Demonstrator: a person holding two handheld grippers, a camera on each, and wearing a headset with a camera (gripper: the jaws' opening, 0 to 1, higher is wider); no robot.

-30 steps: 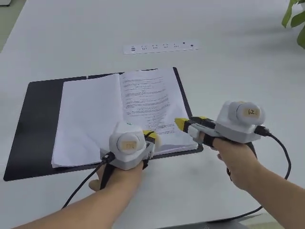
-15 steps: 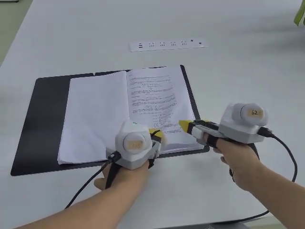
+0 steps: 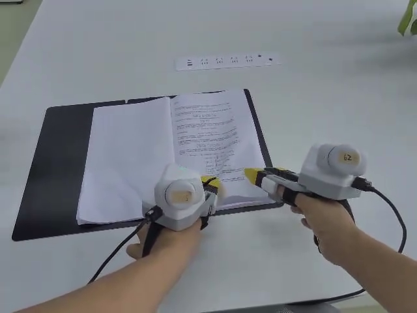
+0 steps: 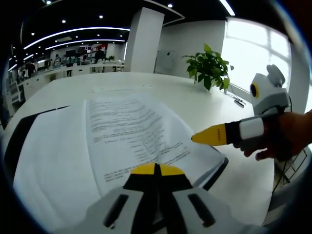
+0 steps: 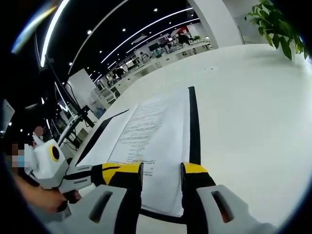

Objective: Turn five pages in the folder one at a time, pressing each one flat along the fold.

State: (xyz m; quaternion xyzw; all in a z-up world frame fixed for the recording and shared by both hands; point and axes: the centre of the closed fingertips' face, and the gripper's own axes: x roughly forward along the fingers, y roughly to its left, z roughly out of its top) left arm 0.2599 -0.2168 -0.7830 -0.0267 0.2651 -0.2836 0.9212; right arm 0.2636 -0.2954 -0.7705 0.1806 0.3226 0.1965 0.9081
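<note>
Head view: right hand-held gripper [image 3: 251,174] points left.

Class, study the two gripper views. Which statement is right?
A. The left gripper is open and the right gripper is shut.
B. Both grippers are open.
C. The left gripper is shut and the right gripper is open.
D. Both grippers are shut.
C: the yellow tips of the left gripper meet, while those of the right gripper stand apart, with the printed page showing between them.
</note>
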